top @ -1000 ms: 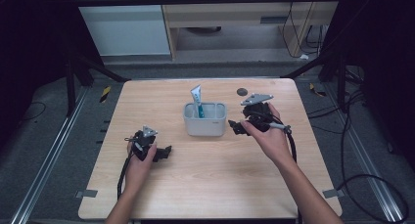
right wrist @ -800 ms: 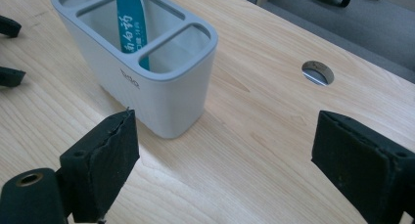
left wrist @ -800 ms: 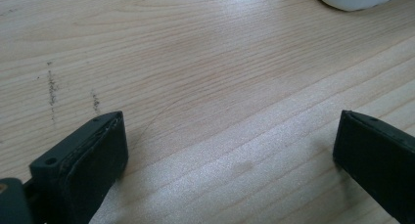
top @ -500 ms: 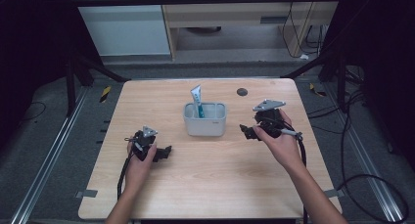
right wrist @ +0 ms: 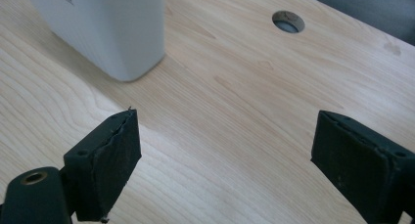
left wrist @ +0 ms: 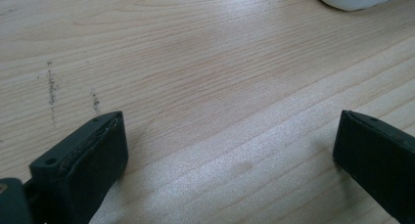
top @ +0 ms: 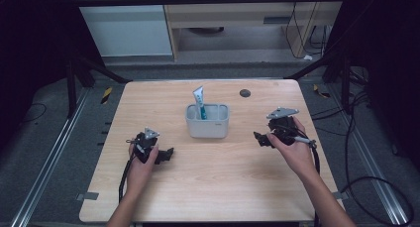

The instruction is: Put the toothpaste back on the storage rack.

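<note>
Since a second ago the right gripper (top: 261, 139) has drawn back from the white holder (top: 207, 122), where it stood just beside the right wall, and now sits well apart from it toward the table's right side, lower and nearer the person. The left gripper (top: 167, 154) has stayed where it was, on the wooden table (top: 218, 187) in front and to the left of the holder. The toothpaste tube (top: 199, 102) stands in the same place as before.

The holder sits near the middle of the table, an open-topped white tub with rounded corners. The tube stands tilted in its left part, white with a teal lower end, its top rising above the rim.

In the right gripper view, a scrap of dark print shows on the holder's (right wrist: 105, 28) wall, too small to read. Writing on the tube cannot be made out.

Both grippers stand wide with nothing between their jaws: the left gripper (left wrist: 230, 150) over bare wood, the right gripper (right wrist: 225, 155) likewise, with the round table hole (right wrist: 288, 21) beyond it.
</note>
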The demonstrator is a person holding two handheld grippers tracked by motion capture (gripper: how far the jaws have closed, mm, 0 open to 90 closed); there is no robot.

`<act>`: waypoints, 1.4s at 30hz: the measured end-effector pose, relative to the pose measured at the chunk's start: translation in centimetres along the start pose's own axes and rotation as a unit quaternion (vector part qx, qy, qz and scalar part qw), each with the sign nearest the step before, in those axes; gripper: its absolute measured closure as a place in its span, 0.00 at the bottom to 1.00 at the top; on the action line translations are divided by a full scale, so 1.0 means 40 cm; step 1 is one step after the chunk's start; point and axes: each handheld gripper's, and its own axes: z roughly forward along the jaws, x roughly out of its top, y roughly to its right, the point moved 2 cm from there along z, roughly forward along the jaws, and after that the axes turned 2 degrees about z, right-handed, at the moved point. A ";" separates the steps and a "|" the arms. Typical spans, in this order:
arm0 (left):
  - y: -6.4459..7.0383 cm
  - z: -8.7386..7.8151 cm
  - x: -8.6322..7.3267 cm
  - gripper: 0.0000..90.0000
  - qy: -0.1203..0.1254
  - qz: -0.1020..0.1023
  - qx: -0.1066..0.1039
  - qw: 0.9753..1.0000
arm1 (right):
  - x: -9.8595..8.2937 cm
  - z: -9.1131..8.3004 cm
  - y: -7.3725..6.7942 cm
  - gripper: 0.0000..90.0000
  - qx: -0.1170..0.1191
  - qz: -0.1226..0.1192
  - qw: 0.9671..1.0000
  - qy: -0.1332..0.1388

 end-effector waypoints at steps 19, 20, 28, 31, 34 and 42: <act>0.000 0.000 0.000 0.00 0.000 0.000 0.000 1.000 | -0.172 0.086 0.094 0.13 -0.028 0.082 0.994 -0.065; 0.000 0.000 0.000 0.00 0.000 0.000 0.000 1.000 | -0.183 0.089 0.110 0.13 -0.032 0.100 0.993 -0.059; 0.000 0.000 0.000 0.00 0.000 0.000 0.000 1.000 | -0.216 0.111 0.141 0.14 -0.049 0.138 0.988 -0.042; 0.000 0.000 0.000 0.00 0.000 0.000 0.000 1.000 | -0.215 0.114 0.140 0.14 -0.051 0.136 0.989 -0.039; 0.000 0.000 0.000 0.00 0.000 0.000 0.000 1.000 | -0.216 0.124 0.134 0.09 -0.058 0.132 0.989 -0.029; 0.000 0.000 0.000 0.00 0.000 0.000 0.000 1.000 | -0.214 0.136 0.116 0.01 -0.065 0.137 0.988 -0.025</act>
